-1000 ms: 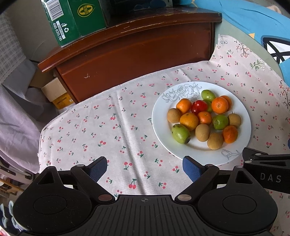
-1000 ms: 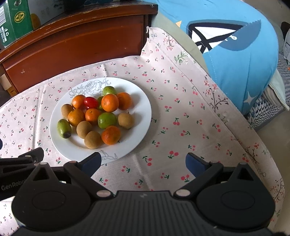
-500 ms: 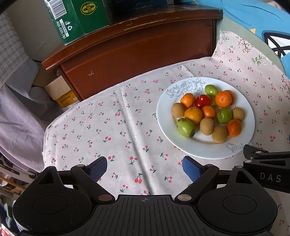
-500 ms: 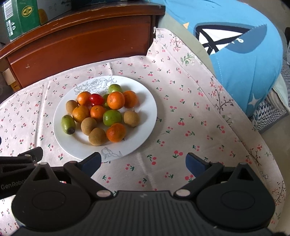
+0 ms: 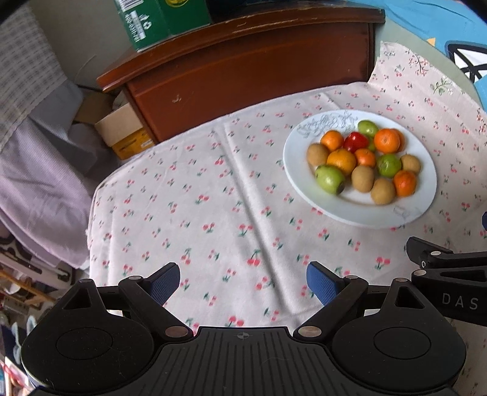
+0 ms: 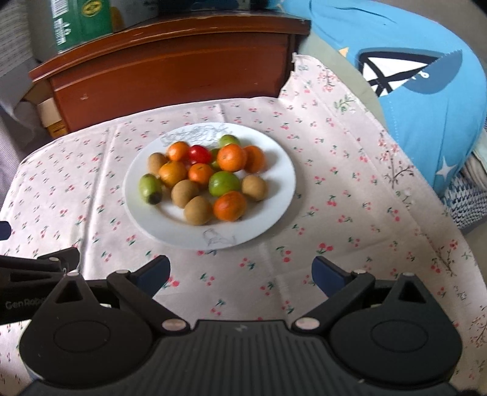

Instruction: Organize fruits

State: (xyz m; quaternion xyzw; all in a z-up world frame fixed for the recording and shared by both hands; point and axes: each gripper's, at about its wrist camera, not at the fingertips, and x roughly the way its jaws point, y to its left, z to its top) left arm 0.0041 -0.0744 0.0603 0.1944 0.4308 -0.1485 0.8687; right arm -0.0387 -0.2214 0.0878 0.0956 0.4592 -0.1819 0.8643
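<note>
A white plate (image 5: pixel 350 210) (image 6: pixel 268 213) on the cherry-print cloth (image 5: pixel 213 198) holds a pile of small fruit: several oranges (image 6: pixel 231 157), brown kiwis (image 6: pixel 197 210), green fruits (image 6: pixel 223 182) and one red tomato (image 6: pixel 199 153). My left gripper (image 5: pixel 243 284) is open and empty, above the cloth to the left of and nearer than the plate. My right gripper (image 6: pixel 240 274) is open and empty, just in front of the plate's near rim. Each gripper's body shows at the edge of the other's view.
A dark wooden cabinet (image 5: pixel 243 76) stands behind the cloth, with a green carton (image 5: pixel 152 21) on top. A blue cushion (image 6: pixel 411 76) lies at the right. Cardboard boxes (image 5: pixel 121 131) and lilac fabric (image 5: pixel 36 170) sit off the cloth's left edge.
Both grippers have drawn back and up from the plate, so it looks smaller and farther. Jaws stay open. The fruit has not moved.
</note>
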